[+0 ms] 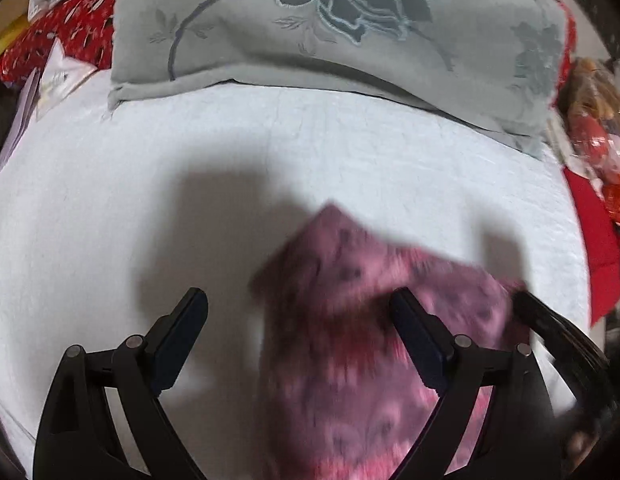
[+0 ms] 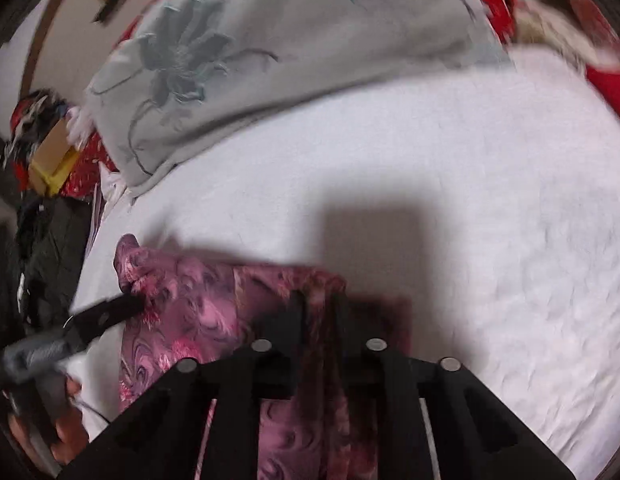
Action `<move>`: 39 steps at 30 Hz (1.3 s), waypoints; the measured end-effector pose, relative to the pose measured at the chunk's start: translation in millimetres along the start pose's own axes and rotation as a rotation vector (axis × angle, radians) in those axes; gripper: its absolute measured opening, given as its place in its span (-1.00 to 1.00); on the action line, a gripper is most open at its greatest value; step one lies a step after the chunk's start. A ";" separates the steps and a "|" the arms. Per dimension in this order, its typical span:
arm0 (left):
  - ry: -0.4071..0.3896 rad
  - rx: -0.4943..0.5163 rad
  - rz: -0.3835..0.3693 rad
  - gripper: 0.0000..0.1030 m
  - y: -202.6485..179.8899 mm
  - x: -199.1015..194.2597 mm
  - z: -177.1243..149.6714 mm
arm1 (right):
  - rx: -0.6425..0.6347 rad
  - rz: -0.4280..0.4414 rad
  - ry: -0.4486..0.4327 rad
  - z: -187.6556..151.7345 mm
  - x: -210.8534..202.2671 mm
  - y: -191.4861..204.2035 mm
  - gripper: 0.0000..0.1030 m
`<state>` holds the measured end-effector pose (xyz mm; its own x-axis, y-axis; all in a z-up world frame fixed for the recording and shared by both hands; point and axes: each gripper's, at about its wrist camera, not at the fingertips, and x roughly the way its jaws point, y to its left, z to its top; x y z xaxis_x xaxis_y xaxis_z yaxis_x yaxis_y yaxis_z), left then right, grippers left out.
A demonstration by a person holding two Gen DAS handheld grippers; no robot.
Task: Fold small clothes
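Pink garment on a white quilted bed, one gripper wide, the other nipped on cloth

A white textured bedspread [image 1: 110, 208] fills the middle of both views, with a grey pillow [image 1: 329, 28] embroidered with a dark flower across the top and red patterned fabric [image 1: 70, 32] at the upper left; no writing is readable. The blurred pink-purple patterned garment [image 1: 349, 320] lies low and centre-right in the left wrist view. The left gripper [image 1: 300, 300] stands wide apart, its right finger over the cloth, nothing pinched. In the right wrist view the right gripper [image 2: 315, 300] is nearly closed, with a fold of the garment between its fingers.
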<state>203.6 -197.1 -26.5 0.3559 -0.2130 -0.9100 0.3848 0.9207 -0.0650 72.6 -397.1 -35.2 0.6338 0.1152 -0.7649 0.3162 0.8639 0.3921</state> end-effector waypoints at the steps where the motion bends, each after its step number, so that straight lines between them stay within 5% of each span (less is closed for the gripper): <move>1: 0.020 -0.012 0.010 0.82 0.5 12.0 5.6 | 0.010 -0.010 -0.016 -0.4 1.2 -4.9 -0.77; 3: 0.087 -0.059 -0.016 0.91 5.5 35.7 11.9 | 0.022 -0.058 0.025 -1.7 16.7 -16.0 -0.79; 7: 0.083 -0.049 -0.036 0.84 9.6 21.7 13.9 | 0.023 -0.046 0.011 0.6 6.1 -20.6 -0.62; 11: -0.024 0.008 -0.084 0.83 21.1 -31.8 -19.4 | -0.072 0.093 -0.001 -14.8 -33.9 -5.8 -0.52; 14: -0.050 0.026 -0.120 0.83 23.2 -46.8 -57.8 | -0.176 0.119 0.015 -43.4 -47.8 6.8 -0.39; 17: 0.013 0.083 -0.056 0.84 12.5 -26.0 -87.8 | -0.271 -0.009 0.111 -67.1 -25.7 12.9 -0.41; 19: 0.033 0.097 -0.034 0.84 11.6 -26.1 -99.2 | -0.330 -0.077 0.070 -74.0 -31.2 19.5 -0.33; 24: -0.076 0.116 -0.056 0.85 13.9 -69.2 -131.3 | -0.325 0.011 0.043 -87.6 -76.8 23.0 -0.15; 28: 0.007 0.157 -0.003 0.87 5.4 -43.2 -162.1 | -0.357 -0.107 0.145 -125.6 -56.2 11.7 0.03; 32: -0.031 0.127 0.001 0.85 11.5 -66.5 -171.2 | -0.305 -0.191 0.088 -128.4 -75.4 9.7 0.29; 36: -0.103 0.177 0.084 0.85 18.1 -91.9 -188.2 | -0.385 -0.308 0.057 -145.1 -108.3 31.1 0.36; 39: -0.146 0.197 0.125 0.85 21.0 -107.9 -206.3 | -0.408 -0.324 0.037 -159.7 -127.8 39.7 0.62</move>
<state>-2.4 -87.3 -14.2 0.5245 -0.1595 -0.8363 0.4835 0.8643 0.1384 -108.7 -299.2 -3.5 0.5212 -0.1790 -0.8344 0.1865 0.9780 -0.0933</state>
